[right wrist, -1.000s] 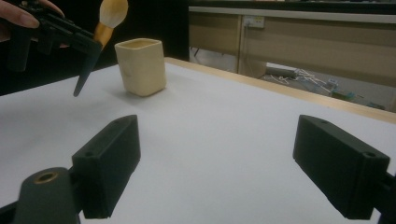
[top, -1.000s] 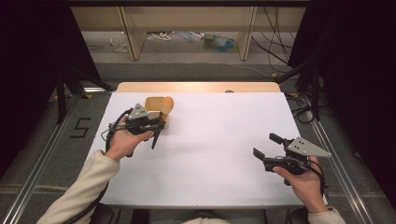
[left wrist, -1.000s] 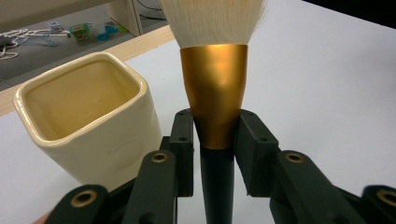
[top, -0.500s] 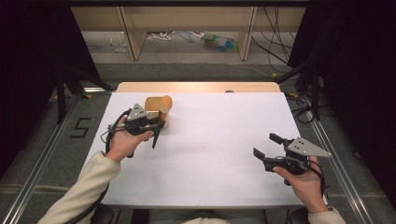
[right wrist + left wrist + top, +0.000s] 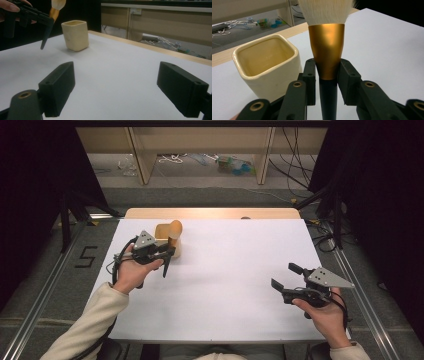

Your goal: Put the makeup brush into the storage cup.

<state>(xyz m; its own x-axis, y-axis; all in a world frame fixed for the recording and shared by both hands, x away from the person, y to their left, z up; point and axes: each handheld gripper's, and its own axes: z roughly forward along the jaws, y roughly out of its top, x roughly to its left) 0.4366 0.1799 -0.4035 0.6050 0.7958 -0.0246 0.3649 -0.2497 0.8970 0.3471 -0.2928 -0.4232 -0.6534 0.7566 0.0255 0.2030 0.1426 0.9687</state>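
A cream square cup [image 5: 161,231] stands at the back left of the white table [image 5: 225,285]. My left gripper [image 5: 167,251] hovers just in front of the cup, shut on a makeup brush [image 5: 165,268]. In the left gripper view the jaws clamp the brush [image 5: 326,47] at the foot of its gold ferrule, white bristles pointing away and the cup [image 5: 265,65] close on the left. The black handle slants down toward the table without touching it. My right gripper [image 5: 283,275] is held at the front right, open and with nothing in it [image 5: 122,85]; it faces the cup [image 5: 75,35] and the brush [image 5: 47,33].
A bare wooden strip [image 5: 210,213] runs along the table's far edge. Beyond it stand wooden shelf legs [image 5: 140,155], with cables and small clutter [image 5: 235,165] on the floor. Metal rails [image 5: 45,285] flank the table on both sides.
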